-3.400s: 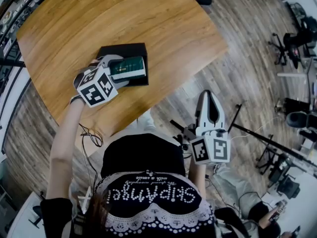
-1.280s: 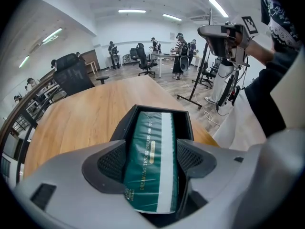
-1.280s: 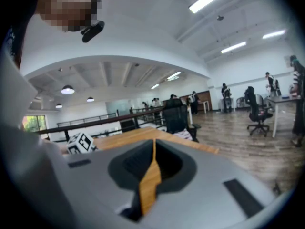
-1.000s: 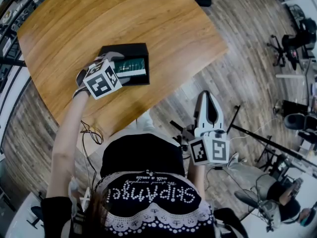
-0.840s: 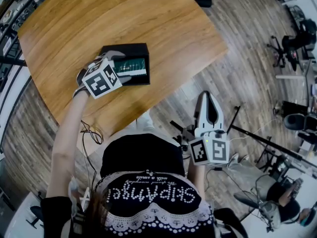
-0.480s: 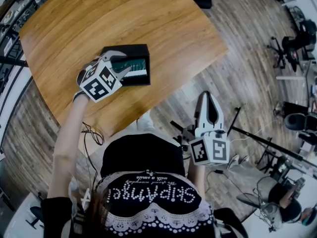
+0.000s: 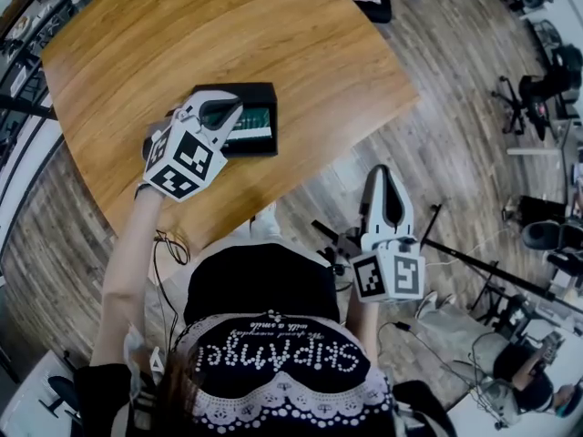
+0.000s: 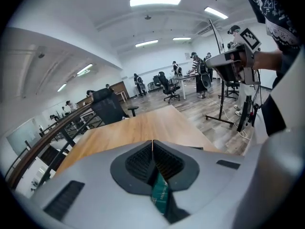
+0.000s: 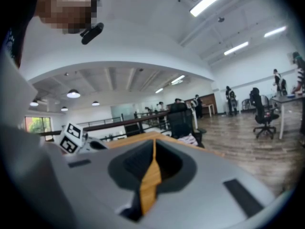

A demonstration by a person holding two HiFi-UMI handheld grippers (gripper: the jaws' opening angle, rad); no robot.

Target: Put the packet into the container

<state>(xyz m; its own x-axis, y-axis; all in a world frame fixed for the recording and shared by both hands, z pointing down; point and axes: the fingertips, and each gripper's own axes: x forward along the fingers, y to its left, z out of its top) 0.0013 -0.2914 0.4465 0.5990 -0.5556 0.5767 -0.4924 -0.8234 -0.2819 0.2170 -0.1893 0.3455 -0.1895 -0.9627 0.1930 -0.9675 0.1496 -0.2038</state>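
left gripper (image 7: 239, 106): jaws pressed together, empty, hovering over container (image 7: 264, 89) | packet (image 7: 253, 122): flat inside container on table (image 7: 228, 25), placement apparently done | right gripper (image 7: 383, 170): jaws together, empty, parked off table, unneeded

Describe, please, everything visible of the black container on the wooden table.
The black container is a shallow, rectangular open box, dark and matte. It lies flat on the wooden table, toward the person's side. A green packet with a white edge lies inside it. The left gripper, jaws shut, covers its left part in the head view; contact cannot be told.
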